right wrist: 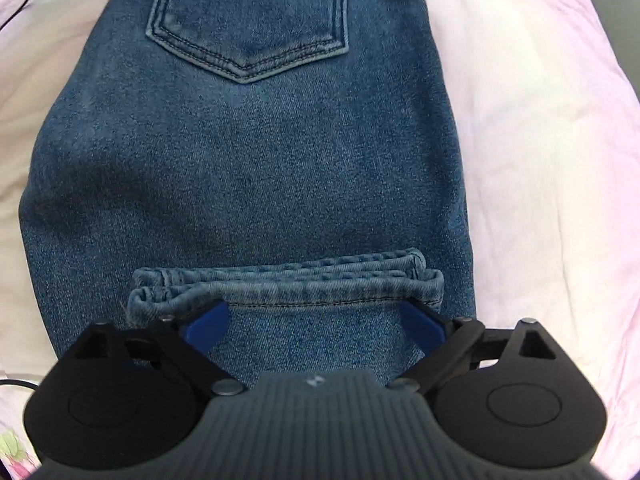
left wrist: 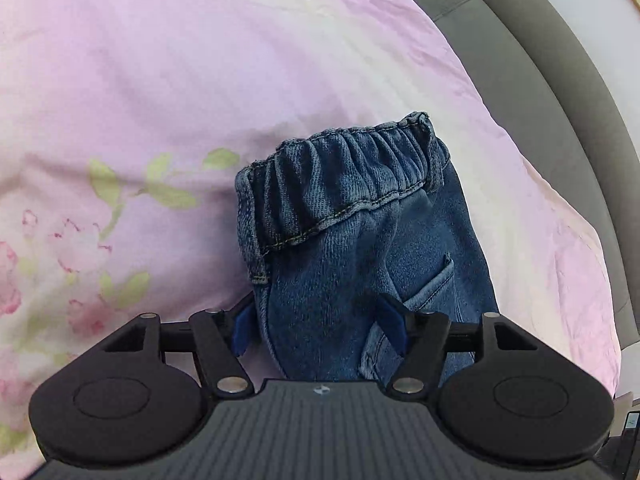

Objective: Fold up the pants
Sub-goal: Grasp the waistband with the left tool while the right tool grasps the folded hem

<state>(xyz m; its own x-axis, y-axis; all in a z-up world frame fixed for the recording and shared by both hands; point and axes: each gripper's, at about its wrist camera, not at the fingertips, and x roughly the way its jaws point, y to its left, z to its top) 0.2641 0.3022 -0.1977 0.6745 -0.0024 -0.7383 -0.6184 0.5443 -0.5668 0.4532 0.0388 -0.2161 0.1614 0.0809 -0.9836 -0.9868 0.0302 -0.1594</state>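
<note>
Plain unlabelled denim pants (right wrist: 256, 168)

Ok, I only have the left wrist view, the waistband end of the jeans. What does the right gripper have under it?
Observer: The right gripper hangs over the leg hems, which lie folded onto the jeans.
Operator: Is it pinching them?
Observer: No, its jaws stand open, one at each end of the hems.
Operator: Which side of the jeans faces up there?
Observer: The back; a back pocket shows beyond the hems.
</note>
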